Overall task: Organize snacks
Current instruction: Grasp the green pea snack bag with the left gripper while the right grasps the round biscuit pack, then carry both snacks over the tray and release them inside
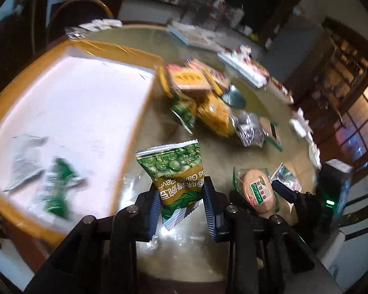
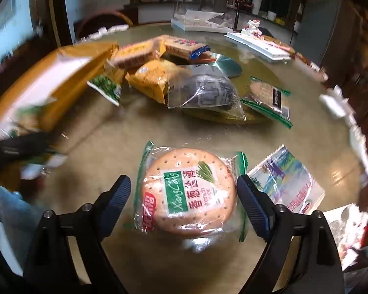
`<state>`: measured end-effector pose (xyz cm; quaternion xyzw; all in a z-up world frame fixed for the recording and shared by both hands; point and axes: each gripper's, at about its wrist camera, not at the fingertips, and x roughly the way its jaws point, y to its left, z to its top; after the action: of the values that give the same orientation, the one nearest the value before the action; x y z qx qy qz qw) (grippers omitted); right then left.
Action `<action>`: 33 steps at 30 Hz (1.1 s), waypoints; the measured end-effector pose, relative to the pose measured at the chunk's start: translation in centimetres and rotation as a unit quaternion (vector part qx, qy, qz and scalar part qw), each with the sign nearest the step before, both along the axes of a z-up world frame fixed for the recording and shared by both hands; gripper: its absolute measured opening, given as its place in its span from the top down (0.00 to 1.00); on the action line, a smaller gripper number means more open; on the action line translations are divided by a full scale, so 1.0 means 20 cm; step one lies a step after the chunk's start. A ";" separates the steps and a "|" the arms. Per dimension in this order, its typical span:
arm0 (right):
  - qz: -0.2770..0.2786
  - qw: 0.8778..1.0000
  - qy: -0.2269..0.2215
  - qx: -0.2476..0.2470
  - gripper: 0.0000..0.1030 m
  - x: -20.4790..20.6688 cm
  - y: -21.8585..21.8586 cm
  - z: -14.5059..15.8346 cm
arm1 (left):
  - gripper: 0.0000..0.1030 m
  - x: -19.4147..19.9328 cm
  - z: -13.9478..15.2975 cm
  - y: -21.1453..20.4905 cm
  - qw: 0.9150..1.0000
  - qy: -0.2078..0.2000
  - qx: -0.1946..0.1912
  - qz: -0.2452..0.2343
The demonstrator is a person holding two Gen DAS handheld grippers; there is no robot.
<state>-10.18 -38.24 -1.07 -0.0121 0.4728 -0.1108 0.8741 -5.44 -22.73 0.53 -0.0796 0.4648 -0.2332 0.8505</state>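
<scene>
My left gripper (image 1: 181, 204) is shut on a green pea snack packet (image 1: 176, 171) and holds it above the table, right of the orange-rimmed white tray (image 1: 73, 103). The tray holds a green packet (image 1: 59, 186) and a silver packet (image 1: 24, 166). My right gripper (image 2: 184, 201) is open, its jaws on either side of a round cracker packet (image 2: 187, 193) that lies on the table; the cracker packet also shows in the left wrist view (image 1: 257, 189). A pile of snack packets (image 2: 174, 78) lies mid-table.
A pale blue-and-white packet (image 2: 287, 181) lies right of the cracker. Clear boxes and white trays (image 2: 257, 44) stand at the table's far side. A chair (image 1: 360, 210) stands at the right. The round table (image 2: 110, 127) has a glossy top.
</scene>
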 end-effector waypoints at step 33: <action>-0.029 0.999 -0.018 0.030 0.13 -0.03 -0.02 0.04 | 0.70 -0.02 0.13 0.29 0.997 -0.028 -0.039 0.059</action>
<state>-10.87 -38.63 -0.28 0.0301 0.4603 -0.1223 0.8788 -5.80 -17.01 3.10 -0.1334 0.4256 -0.2027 0.8717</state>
